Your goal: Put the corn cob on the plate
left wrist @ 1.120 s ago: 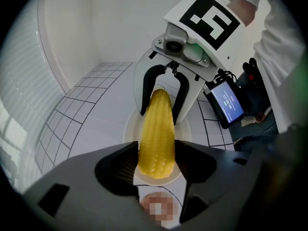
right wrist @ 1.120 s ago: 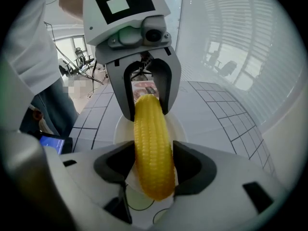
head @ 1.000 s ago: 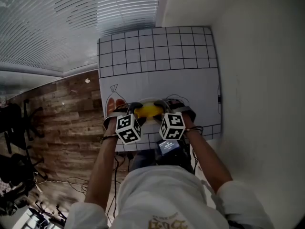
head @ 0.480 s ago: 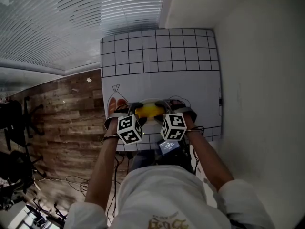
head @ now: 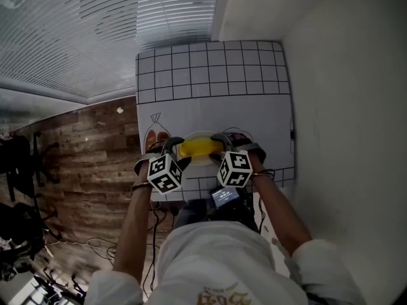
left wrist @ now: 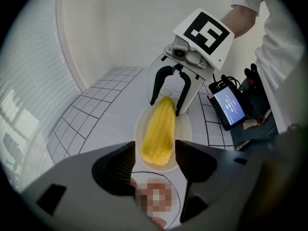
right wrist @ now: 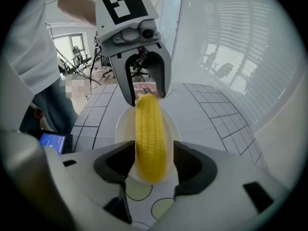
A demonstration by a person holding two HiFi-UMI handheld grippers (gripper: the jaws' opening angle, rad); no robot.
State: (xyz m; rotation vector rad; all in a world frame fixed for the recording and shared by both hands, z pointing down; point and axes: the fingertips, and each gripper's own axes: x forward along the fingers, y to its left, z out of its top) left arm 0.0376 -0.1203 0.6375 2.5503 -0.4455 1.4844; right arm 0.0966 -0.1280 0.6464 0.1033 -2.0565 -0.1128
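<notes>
White gridded table (head: 210, 75) below; the corn (left wrist: 159, 126) lies lengthwise on the plate (left wrist: 139, 129). Its blunt end sits between the fingertips of the left gripper (left wrist: 155, 148), whose fingers stand wide and clear of it. Its other end lies between the wide fingers of the right gripper (right wrist: 154, 150), almost against one, apart from the other.

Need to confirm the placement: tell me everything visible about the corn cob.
The corn cob is bright yellow, husk-free, with neat rows of small glossy kernels, plastic-looking. It lies lengthwise and seems to rest on the pale oval plate. The left gripper and right gripper each straddle one end, jaws apart with slight gaps beside it; no firm grip shows.
</notes>
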